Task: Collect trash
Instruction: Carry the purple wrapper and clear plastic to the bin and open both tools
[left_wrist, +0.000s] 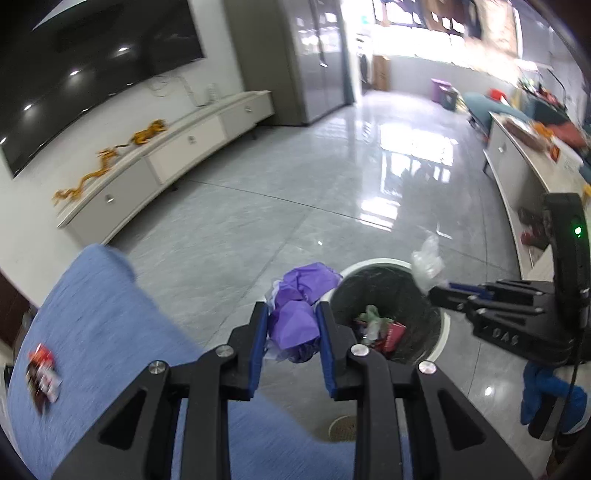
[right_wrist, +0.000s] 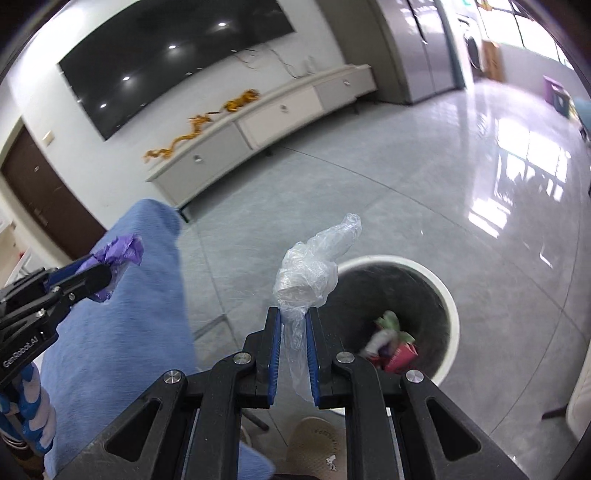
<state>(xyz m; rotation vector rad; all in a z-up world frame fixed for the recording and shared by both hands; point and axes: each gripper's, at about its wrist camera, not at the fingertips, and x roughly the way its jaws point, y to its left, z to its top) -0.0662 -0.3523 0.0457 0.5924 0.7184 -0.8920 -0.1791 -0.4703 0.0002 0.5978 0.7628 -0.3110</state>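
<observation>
Left tongs (left_wrist: 291, 325) clamp crumpled purple paper (left_wrist: 295, 314) beside the white bin (left_wrist: 441, 347); right tongs (right_wrist: 293, 332) pinch a clear plastic bag (right_wrist: 310, 269) near its rim. Best to centre each over the opening before releasing.

A home living room is indicated by the wall-mounted television (right_wrist: 173, 62), low media cabinet (right_wrist: 266, 118) and glossy tiled floor (left_wrist: 295, 192).

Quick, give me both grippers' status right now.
Left gripper: shut on the purple crumpled bag.
Right gripper: shut on the clear plastic wrap.
</observation>
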